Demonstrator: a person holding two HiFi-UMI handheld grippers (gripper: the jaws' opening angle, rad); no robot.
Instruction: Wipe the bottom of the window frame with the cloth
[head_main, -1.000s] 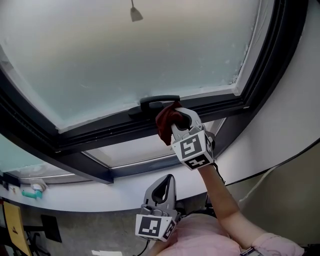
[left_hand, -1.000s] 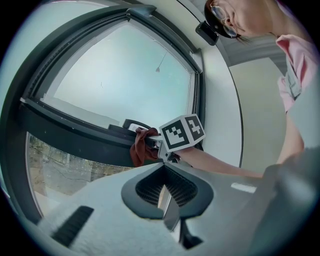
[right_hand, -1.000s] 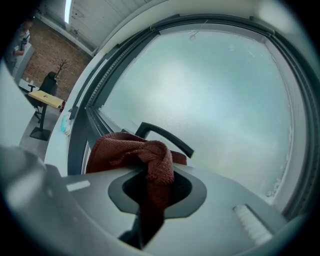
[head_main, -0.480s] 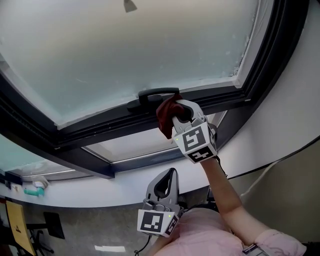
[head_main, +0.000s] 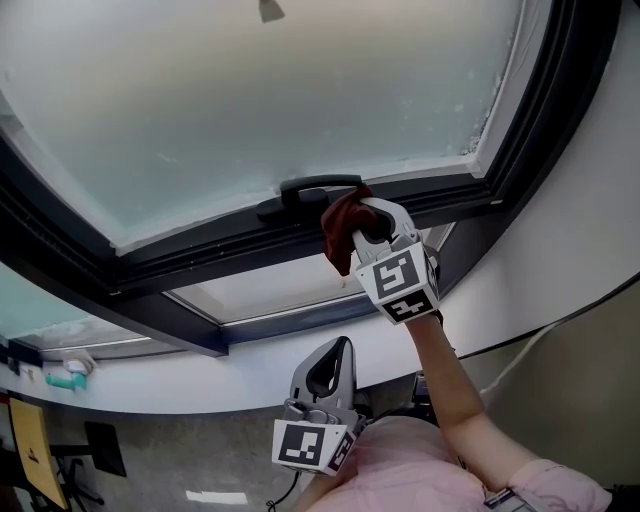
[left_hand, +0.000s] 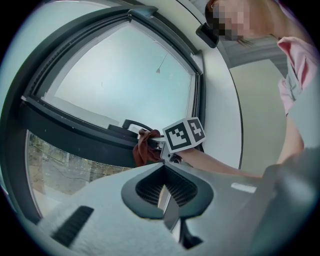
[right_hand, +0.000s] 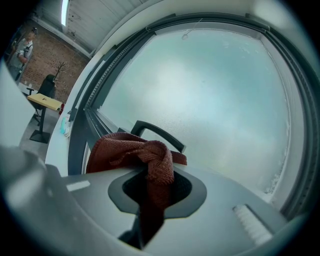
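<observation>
Cloth (head_main: 340, 228) rust-red, woven txtr. Window frame (head_main: 200, 262) dk grey-black; glass (head_main: 300, 90) frosted pale blue-grey. Cube on right gripper (head_main: 365, 225) — white w/ blk square markers. Sleeve (head_main: 540, 485) — pink.

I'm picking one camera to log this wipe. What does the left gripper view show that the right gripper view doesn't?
Only left gripper view: the right hand-held gripper from outside with the forearm behind it, and the left hand-held gripper, jaws shut and empty. Only right gripper view: the cloth clamped in its own jaws, a brick wall far left. Both: cloth, black window handle, frosted pane.
</observation>
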